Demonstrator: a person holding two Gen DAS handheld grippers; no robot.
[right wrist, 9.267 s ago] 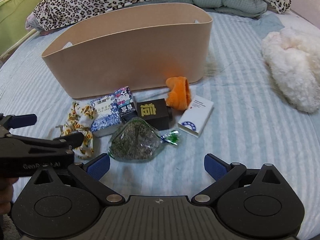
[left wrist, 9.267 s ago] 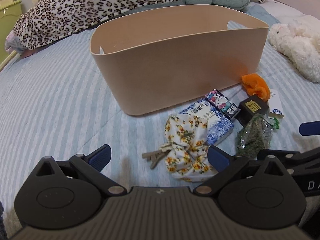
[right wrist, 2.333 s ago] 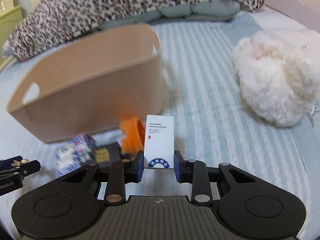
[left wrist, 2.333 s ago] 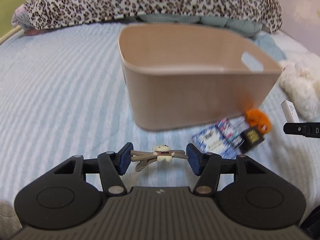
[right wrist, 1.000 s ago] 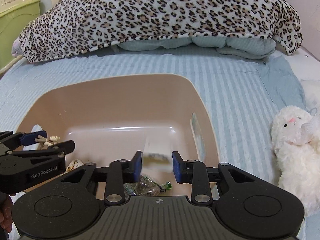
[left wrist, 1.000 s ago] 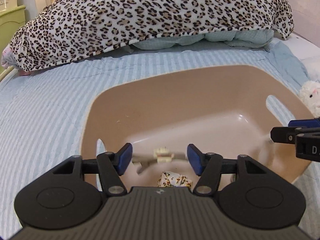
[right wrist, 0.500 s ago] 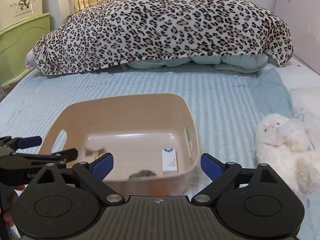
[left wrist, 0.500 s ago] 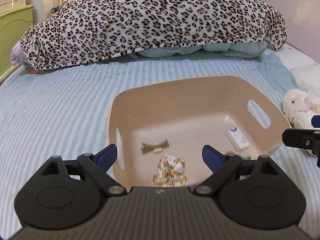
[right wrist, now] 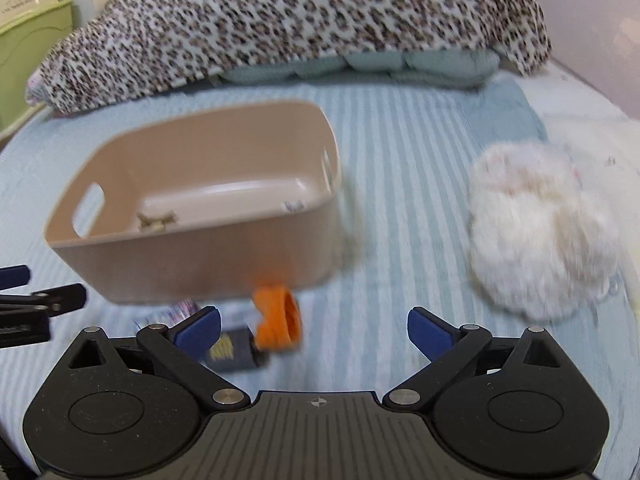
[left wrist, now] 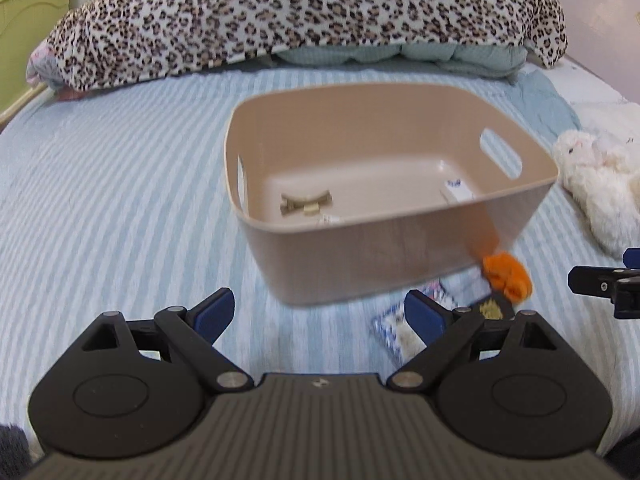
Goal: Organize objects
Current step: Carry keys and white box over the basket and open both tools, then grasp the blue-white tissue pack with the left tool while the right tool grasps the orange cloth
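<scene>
A tan basket [left wrist: 400, 264] stands on the striped bed; it also shows in the right wrist view [right wrist: 208, 256]. Inside lie a brown hair clip [left wrist: 306, 205] and a white box [left wrist: 456, 192]. In front of the basket lie an orange cloth item [left wrist: 506, 274], a black box [left wrist: 494, 310] and a blue patterned packet [left wrist: 394, 330]. In the right wrist view the orange item [right wrist: 278, 320] and the black box [right wrist: 234, 350] sit just ahead of the left finger. My left gripper [left wrist: 320, 316] is open and empty. My right gripper [right wrist: 314, 330] is open and empty.
A white plush toy [right wrist: 540, 232] lies to the right of the basket, also seen in the left wrist view [left wrist: 600, 184]. A leopard-print blanket [left wrist: 304, 12] is heaped across the far side of the bed. A green cabinet [left wrist: 28, 32] stands at the far left.
Both grippers have pulled back and dropped lower from above the basket. The items on the bed in front of it have come back into view. Both stay open.
</scene>
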